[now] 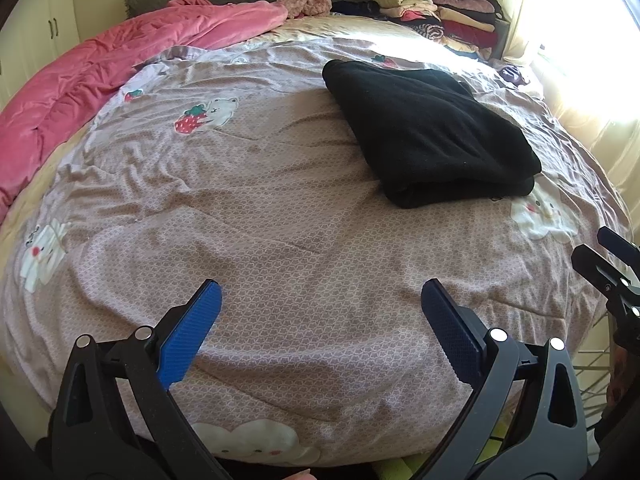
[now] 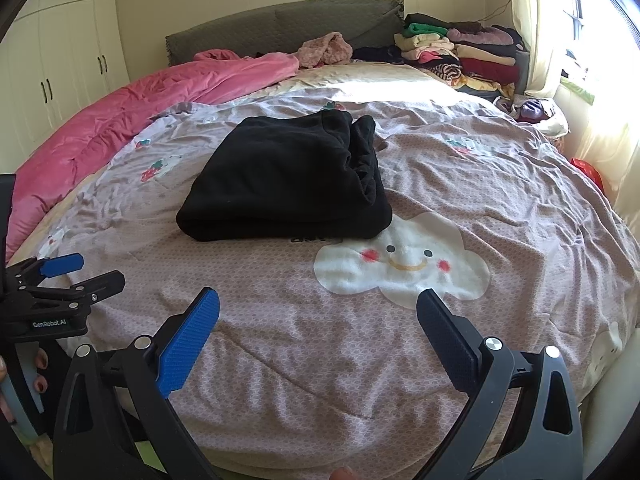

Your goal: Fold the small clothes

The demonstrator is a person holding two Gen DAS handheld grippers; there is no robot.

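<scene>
On the far left I see white wardrobe doors point(image 2: 60, 60) behind the bed, and along the left side one pink quilt point(image 1: 80, 76) bunched in a long ridge. Next to it, one mauve bedspread point(image 1: 280, 240) covers the mattress, wrinkled and printed with white cartoon patches; I count one smiling cloud point(image 2: 400, 268) just beside the garment in the right wrist view.

My left gripper point(image 1: 320, 320) hangs over the near edge of the bedspread with its two blue-padded tongs spread wide apart, nothing between them. In the right wrist view I see that same gripper from the side at the left margin, with a hand point(image 2: 38, 376) behind it.

Right of centre lies the one task piece: a single black garment point(image 1: 432, 136), folded into a thick flat bundle, resting on the bedspread farther away than both grippers and touched by neither. In the right wrist view its bunched edge faces right and its rounded fold faces near.

My right gripper point(image 2: 318, 320) also hovers over the near bedspread, its two tongs held wide apart and empty, the cloud patch just beyond them.

At the far side, one grey headboard point(image 2: 280, 28) spans the wall, with one pale pink fluffy item point(image 2: 326, 50) lying before it. Far right, a heap of folded clothes point(image 2: 460, 52) stands in stacks I cannot count reliably, next to a bright curtained window point(image 2: 580, 60).
</scene>
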